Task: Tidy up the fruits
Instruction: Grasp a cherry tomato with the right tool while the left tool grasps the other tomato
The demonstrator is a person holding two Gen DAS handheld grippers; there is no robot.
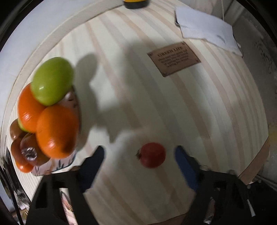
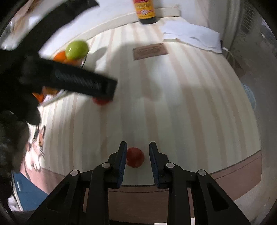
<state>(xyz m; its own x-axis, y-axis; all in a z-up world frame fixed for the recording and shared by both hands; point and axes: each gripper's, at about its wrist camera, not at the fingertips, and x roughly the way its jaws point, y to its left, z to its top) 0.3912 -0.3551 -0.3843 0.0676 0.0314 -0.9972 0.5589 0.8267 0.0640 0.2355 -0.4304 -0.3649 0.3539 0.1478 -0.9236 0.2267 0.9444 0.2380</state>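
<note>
Two small red fruits lie on the striped wooden table point(image 1: 138, 86). One red fruit point(image 1: 152, 154) sits between the blue pads of my left gripper point(image 1: 138, 155), which points straight down and is open, with a gap on each side. A patterned bowl point(image 1: 69, 161) at the left holds a green apple point(image 1: 52, 81), oranges point(image 1: 57, 131) and brown fruits point(image 1: 29, 150). In the right wrist view the other red fruit point(image 2: 135, 157) is between the pads of my right gripper point(image 2: 136, 152), shut on it near the table's front edge. The left gripper's finger point(image 2: 83, 81) crosses that view over the first red fruit point(image 2: 101, 102).
A dark bottle point(image 2: 146, 12) with a yellow label stands at the back edge. White paper point(image 1: 207, 29) lies at the back right, and a brown plaque point(image 1: 174, 58) is fixed to the tabletop. A cat picture point(image 2: 36, 143) is at the front left.
</note>
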